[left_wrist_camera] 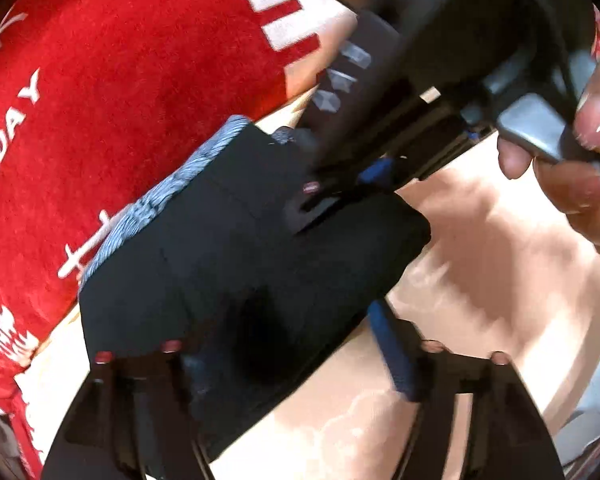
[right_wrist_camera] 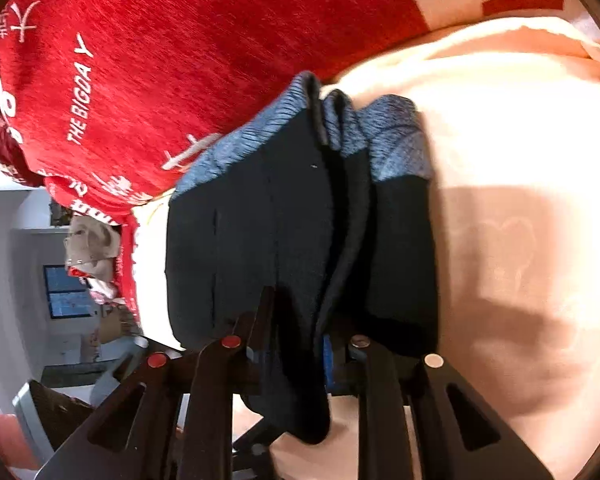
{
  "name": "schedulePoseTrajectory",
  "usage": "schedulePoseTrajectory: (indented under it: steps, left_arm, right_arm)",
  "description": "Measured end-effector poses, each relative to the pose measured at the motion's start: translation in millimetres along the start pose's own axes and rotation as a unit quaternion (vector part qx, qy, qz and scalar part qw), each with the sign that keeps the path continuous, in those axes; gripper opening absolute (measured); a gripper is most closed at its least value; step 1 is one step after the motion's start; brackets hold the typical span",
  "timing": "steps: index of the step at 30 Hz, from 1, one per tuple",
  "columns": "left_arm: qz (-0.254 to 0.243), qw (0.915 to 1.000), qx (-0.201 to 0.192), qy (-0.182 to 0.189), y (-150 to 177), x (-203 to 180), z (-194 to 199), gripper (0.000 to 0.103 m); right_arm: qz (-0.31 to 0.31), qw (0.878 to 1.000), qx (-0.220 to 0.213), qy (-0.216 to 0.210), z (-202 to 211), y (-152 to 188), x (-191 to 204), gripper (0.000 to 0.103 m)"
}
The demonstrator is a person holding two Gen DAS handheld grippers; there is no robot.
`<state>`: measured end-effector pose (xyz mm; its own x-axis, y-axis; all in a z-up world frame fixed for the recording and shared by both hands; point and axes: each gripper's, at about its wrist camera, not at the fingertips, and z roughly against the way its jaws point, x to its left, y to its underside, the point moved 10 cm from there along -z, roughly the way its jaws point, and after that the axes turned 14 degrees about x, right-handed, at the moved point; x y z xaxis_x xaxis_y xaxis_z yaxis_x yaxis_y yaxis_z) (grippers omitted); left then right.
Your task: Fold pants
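Observation:
The pants (left_wrist_camera: 228, 248) are black with a blue-grey knit waistband (left_wrist_camera: 172, 196), folded into a thick bundle on a pale peach bedsheet (left_wrist_camera: 480, 264). My left gripper (left_wrist_camera: 284, 360) holds the bundle's near edge between its fingers. My right gripper (left_wrist_camera: 340, 188) shows in the left wrist view, coming in from the upper right with its tips clamped on the bundle's far edge. In the right wrist view the right gripper (right_wrist_camera: 296, 344) is shut on folded layers of the pants (right_wrist_camera: 284, 232), with the waistband (right_wrist_camera: 396, 140) at the top.
A red blanket with white lettering (left_wrist_camera: 120, 80) lies behind the pants; it also shows in the right wrist view (right_wrist_camera: 160, 60). A hand (left_wrist_camera: 580, 152) grips the right tool's handle. The bed edge and room furniture (right_wrist_camera: 68, 292) show at left.

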<state>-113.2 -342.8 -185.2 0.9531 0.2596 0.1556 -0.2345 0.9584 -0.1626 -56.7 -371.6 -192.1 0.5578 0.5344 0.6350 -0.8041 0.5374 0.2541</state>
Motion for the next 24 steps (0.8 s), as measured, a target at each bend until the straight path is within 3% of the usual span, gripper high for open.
schedulePoseTrajectory:
  steps: [4,8,11,15,21,22,24]
  left_arm:
    - [0.01,0.9999,-0.003,0.001,15,22,15,0.072]
    - [0.071,0.9972,0.014,0.021,32,68,21,0.072]
    - [0.133,0.9897,0.044,0.031,47,107,12,0.072]
    - [0.194,0.9762,0.081,0.051,68,129,-1,0.072]
    - [0.223,0.9664,0.104,0.076,84,135,-4,0.072]
    - [0.227,0.9652,0.104,0.077,87,136,-3,0.073]
    - [0.233,0.963,0.106,0.084,90,138,-3,0.094]
  right_arm:
    - [-0.02,1.0,-0.001,0.02,6,3,-7,0.024]
    - [-0.003,0.994,-0.003,0.106,15,9,-8,0.027]
    - [0.002,0.986,0.0,0.165,27,20,-20,0.031]
    - [-0.011,0.98,0.009,0.199,32,38,-38,0.035]
    - [-0.035,0.975,-0.006,0.219,26,48,-40,0.035]
    - [-0.04,0.975,-0.008,0.22,25,48,-38,0.036]
    - [-0.047,0.973,-0.01,0.225,26,50,-38,0.036]
